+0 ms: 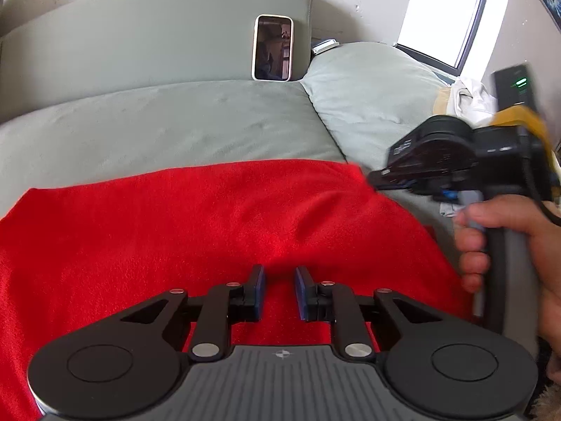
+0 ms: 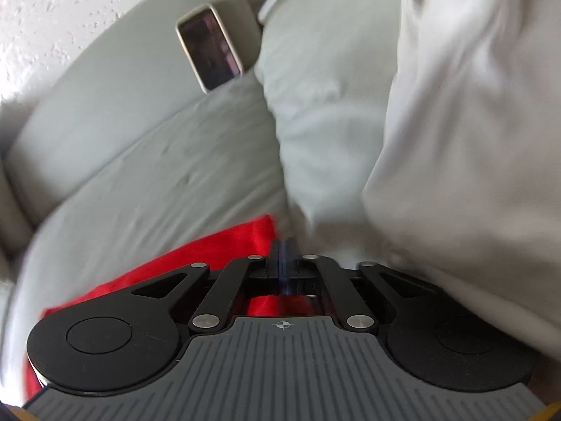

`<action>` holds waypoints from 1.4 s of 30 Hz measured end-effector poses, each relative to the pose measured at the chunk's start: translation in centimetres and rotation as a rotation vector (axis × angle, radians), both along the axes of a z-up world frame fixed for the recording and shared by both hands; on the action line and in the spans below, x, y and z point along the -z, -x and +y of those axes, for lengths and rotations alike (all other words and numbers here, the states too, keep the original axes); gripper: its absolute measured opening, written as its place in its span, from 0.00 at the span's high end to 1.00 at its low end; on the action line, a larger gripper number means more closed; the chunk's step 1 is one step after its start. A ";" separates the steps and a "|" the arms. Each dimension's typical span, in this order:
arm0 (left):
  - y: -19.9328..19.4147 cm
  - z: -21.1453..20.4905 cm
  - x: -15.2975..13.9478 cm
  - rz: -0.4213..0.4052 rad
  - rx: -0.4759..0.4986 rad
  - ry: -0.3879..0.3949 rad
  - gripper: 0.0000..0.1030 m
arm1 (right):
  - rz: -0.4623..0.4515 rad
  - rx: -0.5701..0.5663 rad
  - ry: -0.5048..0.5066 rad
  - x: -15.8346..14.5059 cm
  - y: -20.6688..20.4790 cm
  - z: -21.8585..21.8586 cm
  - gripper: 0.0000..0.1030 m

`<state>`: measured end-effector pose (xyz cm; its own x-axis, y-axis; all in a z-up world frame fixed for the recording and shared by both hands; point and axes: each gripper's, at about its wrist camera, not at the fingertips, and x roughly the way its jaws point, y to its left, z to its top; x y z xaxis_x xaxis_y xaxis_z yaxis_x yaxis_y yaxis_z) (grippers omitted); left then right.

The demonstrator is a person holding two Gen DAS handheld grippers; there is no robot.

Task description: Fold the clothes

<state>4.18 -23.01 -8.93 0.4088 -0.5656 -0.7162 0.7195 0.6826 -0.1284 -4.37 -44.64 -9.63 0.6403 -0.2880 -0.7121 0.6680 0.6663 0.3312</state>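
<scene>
A grey-green sofa fills both views, its backrest rising behind the seat; a pale cushion lies at the right end; a red cloth is spread flat over the front of the seat, its far edge running straight across and its right corner near the cushion; a crumpled white garment looms blurred at the right of the right wrist view; the left gripper hovers over the near part of the cloth, jaws apart with nothing between them; the right gripper sits at the cloth's far right corner, jaws pressed together, whether on fabric cannot be told; a hand holds its handle; a phone leans upright against the backrest.
</scene>
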 end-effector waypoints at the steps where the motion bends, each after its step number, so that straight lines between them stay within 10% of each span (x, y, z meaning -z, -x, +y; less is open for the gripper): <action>1: 0.4 -0.1 -0.2 -0.023 0.001 -0.015 0.80 | -0.014 -0.023 0.011 -0.8 0.6 0.4 0.90; 10: 5.2 0.1 -2.1 -0.123 0.034 -0.036 0.79 | -0.063 -0.230 -0.207 -2.4 8.3 4.7 0.86; 17: 8.3 -0.2 -0.8 -0.042 0.148 -0.148 0.81 | 0.062 -0.114 -0.165 -1.4 11.3 5.0 1.00; 25: 9.6 2.4 -2.3 0.019 0.047 -0.102 0.65 | -0.067 -0.066 -0.282 -3.0 14.8 4.6 0.54; 42: 6.7 6.8 -2.9 0.082 -0.224 -0.125 0.44 | -0.053 -0.026 -0.281 -2.9 15.4 5.9 0.40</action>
<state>-2.55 -16.18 -6.00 0.4517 -0.3726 -0.8106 0.5397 0.8376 -0.0844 -19.73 -38.78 -6.70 0.6831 -0.0673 -0.7273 0.6292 0.5599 0.5391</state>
